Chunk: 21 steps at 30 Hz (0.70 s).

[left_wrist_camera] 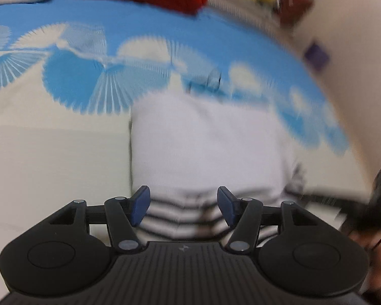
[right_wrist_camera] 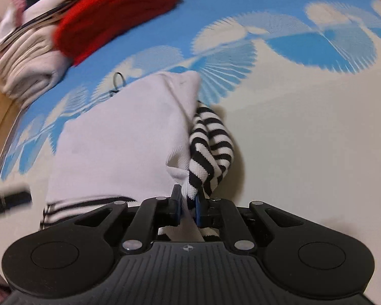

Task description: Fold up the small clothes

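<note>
At the centre of both views, the garment [right_wrist_camera: 119,137] lies limp, light and soft; right gripper [right_wrist_camera: 188,208] pinches its striped hem, left gripper [left_wrist_camera: 183,209] gapes empty; best held by edges.

White garment [right_wrist_camera: 119,137] with black-and-white striped trim, blue-and-cream fan-patterned cloth [right_wrist_camera: 304,38], red folded fabric [right_wrist_camera: 119,12].

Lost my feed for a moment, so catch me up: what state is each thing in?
left gripper: open, over the striped hem
right gripper: shut on the garment's edge
white and striped garment: partly folded, one edge lifted
red garment: folded, stacked aside
</note>
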Each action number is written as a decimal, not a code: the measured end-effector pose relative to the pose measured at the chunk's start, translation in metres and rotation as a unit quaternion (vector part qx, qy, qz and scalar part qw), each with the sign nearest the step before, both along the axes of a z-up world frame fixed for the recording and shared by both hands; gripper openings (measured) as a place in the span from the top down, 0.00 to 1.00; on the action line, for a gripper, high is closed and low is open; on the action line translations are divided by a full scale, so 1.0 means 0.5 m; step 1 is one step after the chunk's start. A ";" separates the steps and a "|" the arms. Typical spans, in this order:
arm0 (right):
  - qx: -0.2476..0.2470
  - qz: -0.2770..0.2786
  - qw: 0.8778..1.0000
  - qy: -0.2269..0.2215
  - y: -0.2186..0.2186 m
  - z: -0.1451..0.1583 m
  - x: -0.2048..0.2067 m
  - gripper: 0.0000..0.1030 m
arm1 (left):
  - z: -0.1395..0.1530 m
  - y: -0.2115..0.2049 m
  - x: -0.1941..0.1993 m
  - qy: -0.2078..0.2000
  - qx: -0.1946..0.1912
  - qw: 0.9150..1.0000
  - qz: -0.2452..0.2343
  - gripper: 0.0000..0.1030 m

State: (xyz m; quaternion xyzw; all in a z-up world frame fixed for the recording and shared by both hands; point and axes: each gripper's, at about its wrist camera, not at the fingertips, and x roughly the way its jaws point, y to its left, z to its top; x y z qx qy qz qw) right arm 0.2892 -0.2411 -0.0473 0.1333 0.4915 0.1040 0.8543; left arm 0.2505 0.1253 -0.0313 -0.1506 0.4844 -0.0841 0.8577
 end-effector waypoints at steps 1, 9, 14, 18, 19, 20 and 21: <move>0.003 -0.005 1.000 0.008 -0.004 -0.005 0.002 0.90 | -0.027 -0.014 -0.002 0.027 0.034 0.999 -0.013 0.34; 0.005 -0.019 1.000 -0.021 -0.026 0.026 -0.045 0.65 | 0.008 -0.011 -0.061 -0.004 0.020 1.000 -0.012 0.35; -0.023 0.070 0.996 0.057 -0.014 -0.030 -0.063 0.50 | -0.048 -0.040 -0.068 0.051 0.107 0.993 -0.020 0.16; -0.133 0.053 0.989 0.028 -0.022 -0.010 -0.096 0.50 | 0.019 -0.038 -0.119 0.007 0.146 0.989 0.020 0.15; -0.153 0.049 0.987 -0.009 -0.024 0.020 -0.111 0.51 | 0.043 -0.039 -0.139 -0.013 0.159 0.987 0.033 0.15; -0.168 0.047 0.984 -0.047 -0.027 0.052 -0.128 0.51 | 0.064 -0.042 -0.153 -0.026 0.164 0.985 0.044 0.14; -0.178 0.037 0.980 -0.084 -0.033 0.085 -0.149 0.49 | 0.089 -0.044 -0.174 -0.040 0.167 0.984 0.056 0.12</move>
